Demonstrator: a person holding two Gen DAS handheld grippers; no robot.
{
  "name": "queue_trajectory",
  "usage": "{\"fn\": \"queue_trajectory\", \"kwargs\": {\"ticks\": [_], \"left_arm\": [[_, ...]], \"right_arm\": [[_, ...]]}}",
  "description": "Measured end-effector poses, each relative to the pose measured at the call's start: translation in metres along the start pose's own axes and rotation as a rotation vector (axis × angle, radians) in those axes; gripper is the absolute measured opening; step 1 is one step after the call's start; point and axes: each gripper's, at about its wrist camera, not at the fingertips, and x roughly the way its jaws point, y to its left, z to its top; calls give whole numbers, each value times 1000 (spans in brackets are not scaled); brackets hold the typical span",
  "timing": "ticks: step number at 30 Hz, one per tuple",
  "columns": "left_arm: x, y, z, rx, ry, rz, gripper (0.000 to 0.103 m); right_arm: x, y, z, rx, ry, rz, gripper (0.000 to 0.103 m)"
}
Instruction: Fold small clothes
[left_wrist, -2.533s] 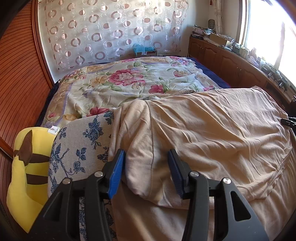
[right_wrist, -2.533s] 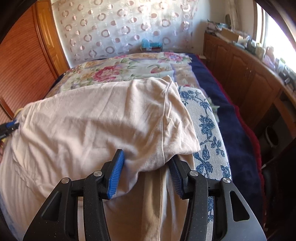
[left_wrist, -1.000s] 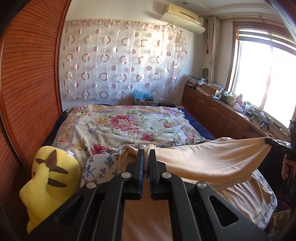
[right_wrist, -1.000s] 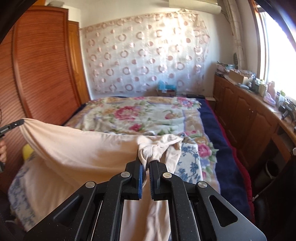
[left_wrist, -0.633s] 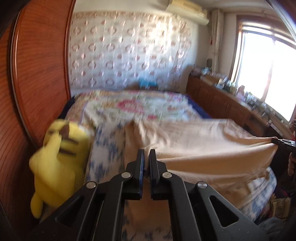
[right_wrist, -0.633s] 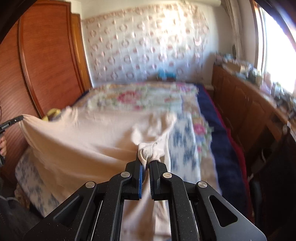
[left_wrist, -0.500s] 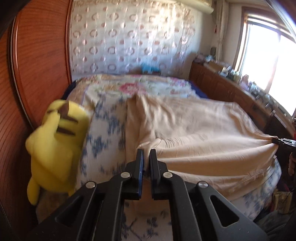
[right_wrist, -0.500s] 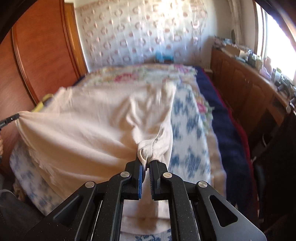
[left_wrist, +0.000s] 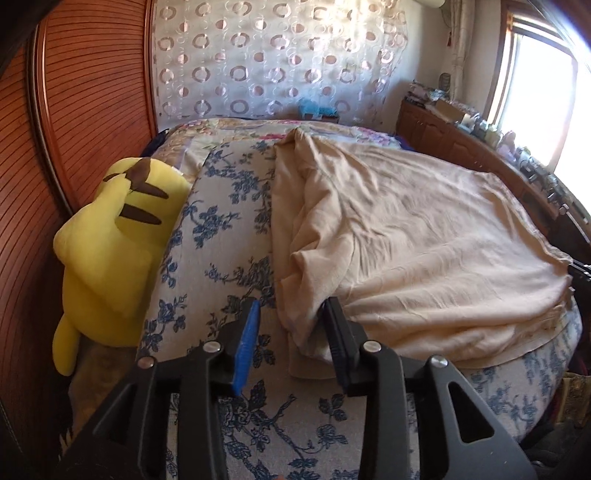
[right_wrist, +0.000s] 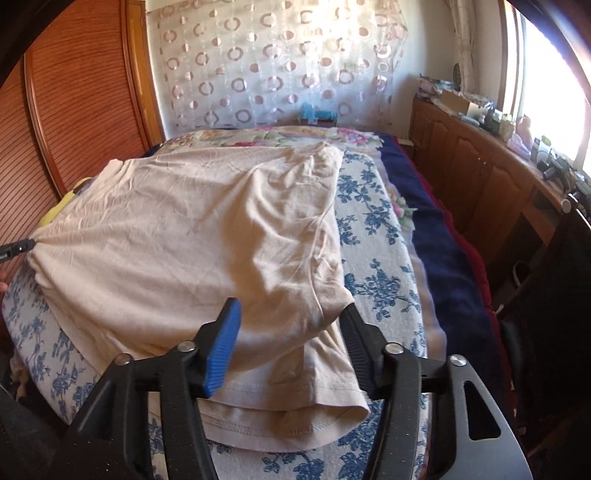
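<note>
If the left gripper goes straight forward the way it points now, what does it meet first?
Most likely the shirt: its bunched edge lies just ahead, between the open jaws of the left gripper. Depth is hard to judge.

Both grippers are let go now: left gripper (left_wrist: 291, 332) and right gripper (right_wrist: 290, 336) have their jaws spread apart, and the beige t-shirt (right_wrist: 192, 236) that hung stretched between them lies folded over on the blue-floral blanket (left_wrist: 229, 236).
</note>
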Motion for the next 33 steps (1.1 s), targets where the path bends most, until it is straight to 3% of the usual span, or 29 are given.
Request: {"fn": "queue_trajectory", "kwargs": {"ticks": [10,16,22,25,33], "left_arm": [[16,2,-4,-25,44,-9,36],[17,-2,-4,-14,30,17,37],[17,-3,-7,-8,4,29,38],[17,-3,-7,-6,1,31,38],[17,-4,-8,-6,1,32,39]], "right_arm": [[-4,-18,-19,72,-16,10,65],[-2,-22,-26,107,-8,30,65],[2,-20,-18,106,-35,24,66],[6,-19,-10,114,-59,9,78],[25,-6,0,60,-36,-22,78]]}}
